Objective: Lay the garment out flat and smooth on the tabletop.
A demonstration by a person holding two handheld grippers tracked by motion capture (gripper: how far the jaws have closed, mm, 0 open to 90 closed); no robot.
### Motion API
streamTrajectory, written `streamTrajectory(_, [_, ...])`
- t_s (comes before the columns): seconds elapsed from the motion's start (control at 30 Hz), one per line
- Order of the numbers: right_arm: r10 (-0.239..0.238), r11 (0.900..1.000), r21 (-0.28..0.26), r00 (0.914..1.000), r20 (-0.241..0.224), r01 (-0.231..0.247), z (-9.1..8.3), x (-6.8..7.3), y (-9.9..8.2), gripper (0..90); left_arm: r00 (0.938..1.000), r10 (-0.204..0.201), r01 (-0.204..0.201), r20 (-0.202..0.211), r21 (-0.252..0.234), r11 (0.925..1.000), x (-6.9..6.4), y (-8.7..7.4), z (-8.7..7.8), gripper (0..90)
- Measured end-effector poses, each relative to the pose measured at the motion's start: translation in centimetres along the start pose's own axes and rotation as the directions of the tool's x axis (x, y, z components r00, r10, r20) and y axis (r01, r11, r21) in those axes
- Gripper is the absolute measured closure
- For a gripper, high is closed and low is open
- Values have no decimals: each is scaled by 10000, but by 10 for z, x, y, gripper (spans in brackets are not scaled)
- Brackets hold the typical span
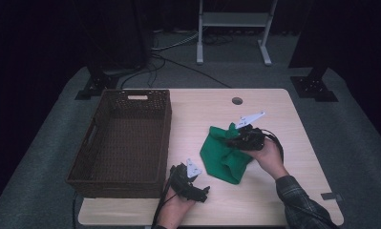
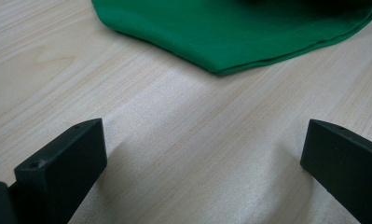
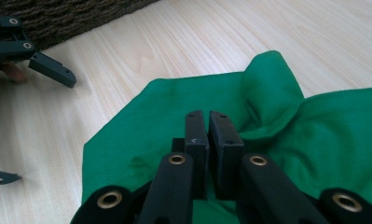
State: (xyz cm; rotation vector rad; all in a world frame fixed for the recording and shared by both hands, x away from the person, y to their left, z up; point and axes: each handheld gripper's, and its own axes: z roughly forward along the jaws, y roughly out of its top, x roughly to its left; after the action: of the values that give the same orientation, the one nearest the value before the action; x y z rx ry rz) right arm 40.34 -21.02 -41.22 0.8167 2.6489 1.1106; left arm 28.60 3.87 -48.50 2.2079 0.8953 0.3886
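Right gripper (image 3: pixel 207 119) — jaws pressed together, a fold of the green cloth (image 3: pixel 314 140) apparently pinched between them, though the fabric inside the narrow gap cannot be made out for certain. The cloth is bunched and ridged just ahead of the jaw tips and is spread flat farther out.

Left gripper (image 2: pixel 197 154) — jaws spread wide, nothing between them but bare desk (image 2: pixel 174 140); the rounded hem of the cloth lies ahead of them, apart from both jaws.

Cloth, position: on the desk, right of centre in the high view (image 1: pixel 224 155), partly folded, one corner raised under the right gripper (image 1: pixel 239 135). The left gripper (image 1: pixel 190 183) is held near the front edge, close to the corner of the brown wicker basket (image 1: pixel 119 143), which stands on the left half of the desk and appears empty.

Step in hand, as judged: a fold is being drawn across the cloth by the right gripper. The next move calls for the pinched edge to be carried over and laid down evenly, with the near hem steadied by the left jaws.
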Motion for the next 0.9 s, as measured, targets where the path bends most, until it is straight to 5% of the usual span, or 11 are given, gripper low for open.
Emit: streamTrajectory(0.9, [136,9987,-490,9997,199,-126,-33,-5,-27,878,10000,12,-12,-1,2,10000,0,0,0,0])
